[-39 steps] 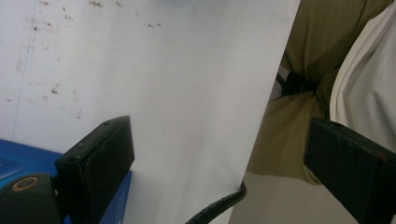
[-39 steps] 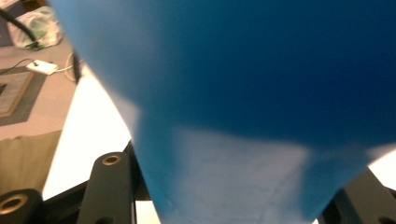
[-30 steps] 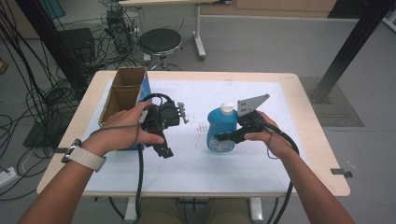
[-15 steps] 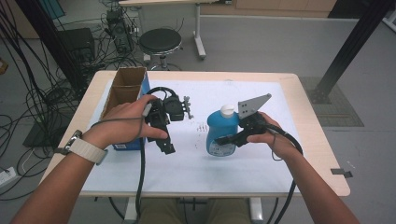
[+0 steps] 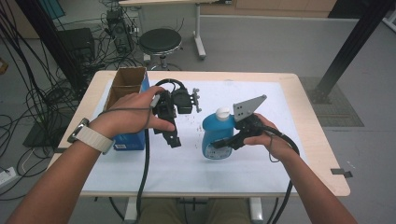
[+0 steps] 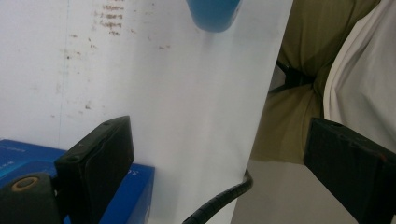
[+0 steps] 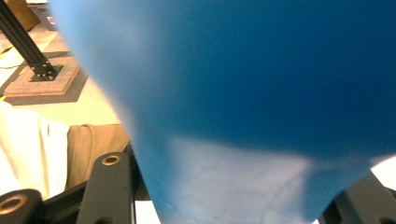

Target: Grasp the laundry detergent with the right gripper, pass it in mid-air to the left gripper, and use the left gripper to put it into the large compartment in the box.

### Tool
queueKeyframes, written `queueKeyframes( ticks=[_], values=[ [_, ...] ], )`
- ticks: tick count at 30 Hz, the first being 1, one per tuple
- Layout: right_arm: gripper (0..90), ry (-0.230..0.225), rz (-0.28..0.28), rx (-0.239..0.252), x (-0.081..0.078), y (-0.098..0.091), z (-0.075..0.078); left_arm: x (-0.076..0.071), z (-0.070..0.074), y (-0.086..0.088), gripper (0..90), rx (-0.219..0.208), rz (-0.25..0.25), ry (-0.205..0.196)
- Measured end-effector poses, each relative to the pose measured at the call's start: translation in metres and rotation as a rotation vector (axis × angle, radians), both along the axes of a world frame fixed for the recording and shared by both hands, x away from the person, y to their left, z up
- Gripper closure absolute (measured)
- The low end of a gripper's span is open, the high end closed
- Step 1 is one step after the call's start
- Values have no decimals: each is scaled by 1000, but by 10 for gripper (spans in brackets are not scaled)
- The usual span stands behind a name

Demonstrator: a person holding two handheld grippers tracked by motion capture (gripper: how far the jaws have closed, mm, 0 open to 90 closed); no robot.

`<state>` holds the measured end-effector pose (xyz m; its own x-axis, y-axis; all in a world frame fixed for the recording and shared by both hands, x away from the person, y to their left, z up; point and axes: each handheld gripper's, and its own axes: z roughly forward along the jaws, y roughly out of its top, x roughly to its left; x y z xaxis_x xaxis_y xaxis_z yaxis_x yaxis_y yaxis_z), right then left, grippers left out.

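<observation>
Right gripper (image 5: 219, 142) first: its two black jaws are clamped on the lower body of the blue plastic bottle with the white cap (image 5: 218, 133), and in the right gripper view that blue wall bulges up between the jaws, pressed tight on both sides. The bottle stands upright on the white paper sheet (image 5: 243, 168), just right of the sheet's middle, with its white cap at twelve o'clock from the grip. The grey three-cornered plate rides above the gripper at about one o'clock from the bottle, and the person's right hand (image 5: 268, 140) wraps the handle at three o'clock, cable looping off toward the near edge.

Over to the left gripper (image 5: 173, 140): jaws spread wide, nothing between them. In the left gripper view the two black pads (image 6: 100, 163) stand far apart, with bare white sheet and the table's near edge in the gap, and the bottle's blue base just peeking in at twelve o'clock. The gripper hangs in the air, pointing down toward the sheet, at nine o'clock from the bottle and apart from it. The left hand (image 5: 135, 114) grips its body, a pale watch strap on the wrist.

At nine o'clock of that hand sits the open brown-lined blue cardboard box (image 5: 126, 84), on the left edge of the sheet. All of it rests on the light wooden table (image 5: 317, 140).
</observation>
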<state>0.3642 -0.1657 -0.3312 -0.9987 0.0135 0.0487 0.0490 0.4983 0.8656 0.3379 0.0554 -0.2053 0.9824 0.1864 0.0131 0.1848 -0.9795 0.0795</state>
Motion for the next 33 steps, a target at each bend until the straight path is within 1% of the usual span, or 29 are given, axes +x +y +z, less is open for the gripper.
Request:
queueKeyframes(
  ticks=[5, 8, 12, 16, 19, 24, 33],
  values=[
    [435, 5, 9, 1, -2, 4, 2, 2, 3, -6, 86, 3, -6, 8],
    [436, 5, 13, 5, -3, 8, 2, 4, 6, -12, 84, 13, -15, 19],
    [436, 7, 16, 6, -2, 10, 2, 5, 9, -18, 84, 18, -26, 17],
    [435, 5, 25, -3, -2, 15, 1, 7, 13, -28, 84, 22, -44, 18],
    [436, 10, 28, 1, -2, 18, 1, 7, 14, -32, 84, 21, -47, 14],
    [436, 16, 30, 0, -1, 21, 0, 9, 16, -39, 84, 31, -63, 19],
    [436, 14, 43, 3, 0, 29, 1, 10, 20, -51, 84, 21, -78, 11]
  ],
)
